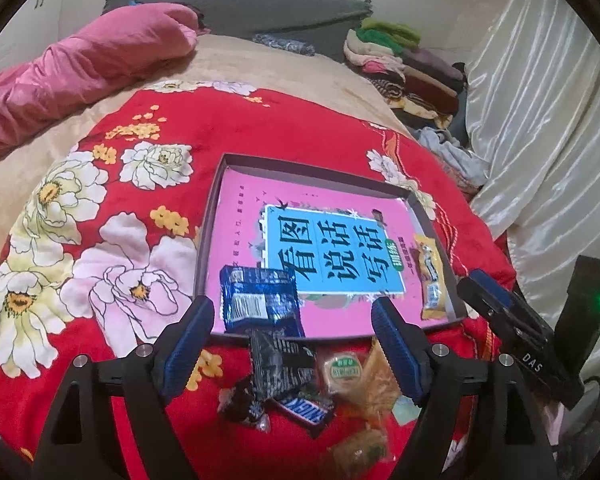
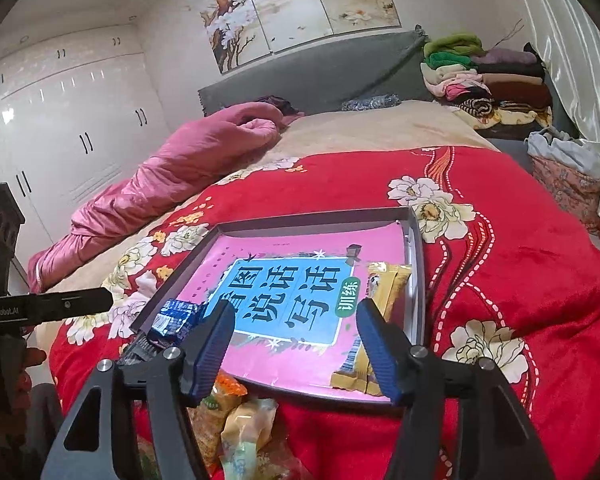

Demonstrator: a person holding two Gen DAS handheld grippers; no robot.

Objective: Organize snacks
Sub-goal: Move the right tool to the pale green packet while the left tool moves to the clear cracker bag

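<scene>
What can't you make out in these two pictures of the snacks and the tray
- Loose snack pile: left wrist view, partly hidden by the left gripper and blurred, so the count is unclear.
- Yellow snack packet: right wrist view, its lower end is covered by the right gripper's finger.
- Book in the tray: small print unreadable; what lies beneath is hidden.

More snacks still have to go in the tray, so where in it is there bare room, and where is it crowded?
Inside the tray, the book cover's middle and far half are bare, between the blue packet at the near left corner and the yellow bar along the right wall. It is crowded on the blanket before the near rim, where the loose snack pile lies.
</scene>
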